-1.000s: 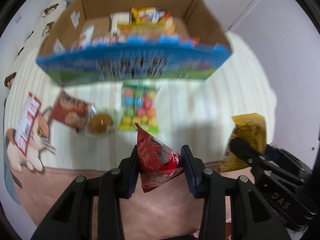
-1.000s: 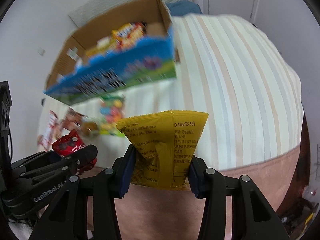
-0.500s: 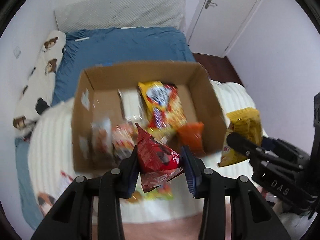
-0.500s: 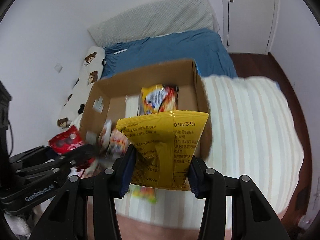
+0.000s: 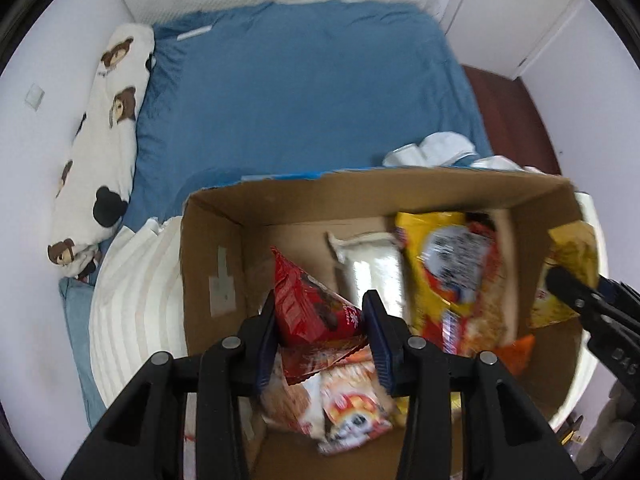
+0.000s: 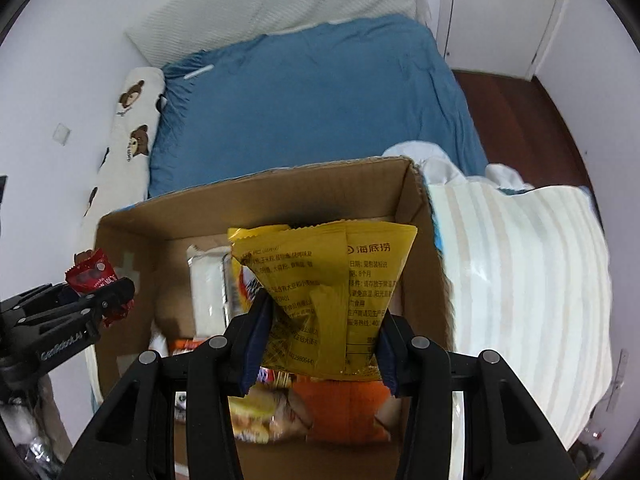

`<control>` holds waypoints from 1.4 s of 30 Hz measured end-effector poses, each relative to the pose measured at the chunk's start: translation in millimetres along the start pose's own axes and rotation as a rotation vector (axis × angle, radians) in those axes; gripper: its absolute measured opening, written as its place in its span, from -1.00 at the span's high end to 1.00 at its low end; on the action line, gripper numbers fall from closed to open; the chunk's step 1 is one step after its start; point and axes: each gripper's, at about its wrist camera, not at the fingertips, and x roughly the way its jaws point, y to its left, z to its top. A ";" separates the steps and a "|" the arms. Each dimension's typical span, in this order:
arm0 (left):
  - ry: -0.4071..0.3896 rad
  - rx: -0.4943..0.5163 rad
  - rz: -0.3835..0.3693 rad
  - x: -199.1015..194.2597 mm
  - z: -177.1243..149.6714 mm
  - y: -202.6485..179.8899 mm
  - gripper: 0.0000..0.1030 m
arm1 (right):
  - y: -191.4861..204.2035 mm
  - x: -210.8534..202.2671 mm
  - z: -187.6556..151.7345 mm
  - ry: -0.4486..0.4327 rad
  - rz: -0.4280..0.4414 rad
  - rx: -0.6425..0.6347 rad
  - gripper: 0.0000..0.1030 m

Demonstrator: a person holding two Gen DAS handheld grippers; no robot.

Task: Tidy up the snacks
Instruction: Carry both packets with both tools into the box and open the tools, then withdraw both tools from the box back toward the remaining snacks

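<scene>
My left gripper [image 5: 320,332] is shut on a red snack packet [image 5: 312,312] and holds it over the left part of an open cardboard box [image 5: 208,264]. My right gripper [image 6: 320,340] is shut on a yellow snack packet [image 6: 328,280] over the right part of the same box [image 6: 128,236]. Inside the box lie several snacks: a large yellow and red bag [image 5: 452,276], a white packet [image 5: 368,260], an orange packet [image 6: 344,412]. The red packet also shows at the left of the right wrist view [image 6: 92,276], and the yellow packet at the right of the left wrist view [image 5: 568,280].
The box sits on a cream striped blanket [image 6: 520,264] on a bed. Behind it is a blue sheet [image 5: 304,92], a bear-print pillow [image 5: 100,136] along the left wall, and white cloth [image 5: 436,148] at the box's far right corner. Dark floor [image 6: 516,104] and a door are at the right.
Both grippers have moved forward and over the box with their packets still held; the box now fills the lower view and the loose snacks on the blanket are out of sight.
</scene>
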 end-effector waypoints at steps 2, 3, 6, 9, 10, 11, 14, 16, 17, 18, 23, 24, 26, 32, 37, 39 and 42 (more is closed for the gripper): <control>0.034 -0.016 0.000 18.2 7.9 8.3 0.27 | -5.2 16.2 7.1 0.028 0.006 0.030 0.04; 0.048 -0.012 -0.001 23.8 10.5 9.3 0.23 | -7.1 22.3 10.4 0.044 0.010 0.038 0.03; 0.109 -0.014 0.007 43.1 12.5 12.9 0.21 | -12.5 42.5 17.3 0.113 -0.008 0.075 -0.26; 0.146 -0.042 -0.017 56.1 9.6 16.6 -0.22 | -8.4 49.2 21.3 0.119 -0.029 0.064 -0.83; 0.145 -0.036 -0.017 56.0 8.4 14.6 -0.50 | -7.7 49.4 20.8 0.118 -0.033 0.063 -0.83; 0.141 -0.032 -0.016 56.6 7.9 13.8 -0.64 | -8.2 48.2 19.7 0.117 -0.037 0.060 -0.83; 0.134 -0.035 -0.030 56.3 5.9 11.6 -0.64 | -1.8 49.1 15.9 0.134 -0.046 0.044 -0.83; 0.130 -0.033 -0.038 56.5 5.6 9.9 -0.65 | -0.8 49.6 13.1 0.136 -0.052 0.037 -0.83; 0.126 -0.030 -0.036 55.5 5.6 9.1 -0.65 | 0.0 49.9 11.9 0.141 -0.054 0.039 -0.83; 0.121 -0.026 -0.032 53.2 4.2 7.5 -0.65 | 0.3 49.8 10.0 0.145 -0.053 0.041 -0.83; 0.098 -0.014 -0.047 38.5 -0.8 2.1 -0.66 | 2.9 47.0 -0.3 0.162 -0.057 0.030 -0.83; 0.093 -0.013 -0.055 34.6 -3.1 -0.2 -0.66 | 3.1 45.7 -2.5 0.163 -0.053 0.030 -0.83; 0.083 -0.015 -0.073 26.8 -9.0 -2.1 -0.66 | 3.2 41.7 -8.4 0.155 -0.043 0.031 -0.83; 0.000 -0.037 -0.095 2.2 -35.3 -3.2 -0.66 | 5.6 24.7 -31.3 0.106 -0.046 0.021 -0.83; -0.098 -0.054 -0.071 -20.2 -64.2 -2.8 -0.66 | 11.3 4.4 -57.8 0.030 -0.084 -0.017 -0.83; -0.143 -0.053 -0.048 -30.2 -77.9 -2.1 -0.66 | 13.0 -5.3 -68.0 -0.007 -0.103 -0.028 -0.83; -0.211 -0.038 -0.015 -47.0 -96.6 -4.7 -0.66 | 13.9 -23.1 -86.0 -0.066 -0.114 -0.035 -0.83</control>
